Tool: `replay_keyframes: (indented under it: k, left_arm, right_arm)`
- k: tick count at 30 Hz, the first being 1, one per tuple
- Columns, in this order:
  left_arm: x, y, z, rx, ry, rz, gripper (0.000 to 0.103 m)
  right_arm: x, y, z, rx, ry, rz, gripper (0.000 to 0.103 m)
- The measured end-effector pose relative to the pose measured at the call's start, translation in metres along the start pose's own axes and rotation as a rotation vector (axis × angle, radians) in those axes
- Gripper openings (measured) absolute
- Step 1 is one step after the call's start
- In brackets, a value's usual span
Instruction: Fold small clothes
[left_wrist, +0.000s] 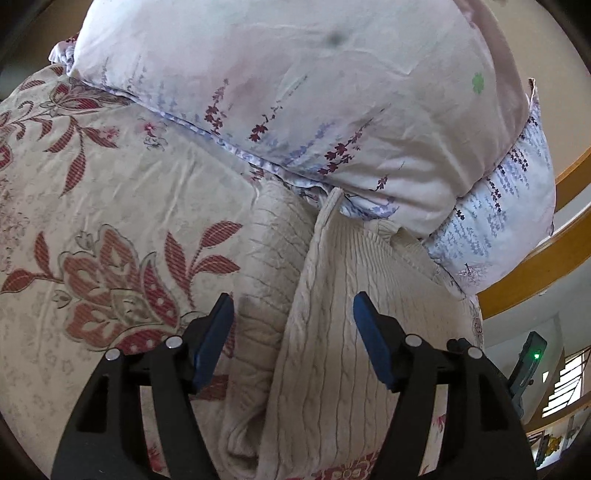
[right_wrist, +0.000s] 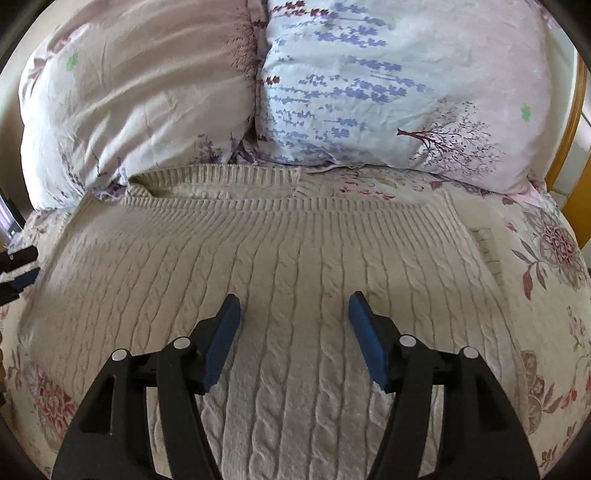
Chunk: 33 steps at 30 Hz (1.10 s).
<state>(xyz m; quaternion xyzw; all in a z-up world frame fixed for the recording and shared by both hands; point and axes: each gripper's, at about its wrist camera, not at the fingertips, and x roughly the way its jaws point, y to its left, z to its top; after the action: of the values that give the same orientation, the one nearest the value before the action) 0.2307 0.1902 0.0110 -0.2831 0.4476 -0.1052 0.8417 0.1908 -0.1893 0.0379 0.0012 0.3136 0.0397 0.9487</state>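
Observation:
A cream cable-knit sweater lies spread flat on the floral bedspread, its ribbed hem toward the pillows. My right gripper is open and empty, just above the sweater's middle. In the left wrist view the sweater shows edge-on, with a folded or bunched part at its left side. My left gripper is open and empty over that edge of the sweater. The left gripper's fingertips also show at the left edge of the right wrist view, beside the sweater.
The floral bedspread covers the bed. Two pale flower-print pillows lie just behind the sweater, touching its far edge. A wooden bed frame curves along the right side.

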Motion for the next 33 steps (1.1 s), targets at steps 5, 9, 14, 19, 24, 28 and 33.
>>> replay_keyframes:
  k: [5,9,14,19,24,28,33]
  left_arm:
    - [0.011,-0.002,0.000,-0.002,0.008,0.011,0.067]
    - [0.014,-0.004,0.001,0.010,-0.004,0.022,0.067]
    - [0.016,-0.006,0.000,0.008,-0.002,0.021,0.059]
    - [0.022,-0.006,-0.002,-0.032,0.034,-0.040,0.048]
    - [0.025,-0.008,-0.003,-0.052,0.042,-0.049,0.039]
    - [0.026,-0.002,-0.001,-0.094,0.051,-0.069,0.028]
    - [0.015,-0.005,0.002,-0.110,0.033,-0.130,0.021]
  right_arm:
    - [0.000,0.005,-0.004,-0.029,-0.012,-0.023,0.066]
    - [0.000,0.002,-0.004,-0.023,-0.013,-0.011,0.066]
    - [0.000,0.002,-0.004,-0.027,-0.021,-0.011,0.067]
    - [0.000,0.002,-0.003,-0.027,-0.023,-0.010,0.067]
    - [0.000,0.002,-0.003,-0.027,-0.025,-0.009,0.067]
    - [0.000,0.003,-0.003,-0.027,-0.024,-0.008,0.067]
    - [0.000,0.003,-0.003,-0.026,-0.022,-0.007,0.067]
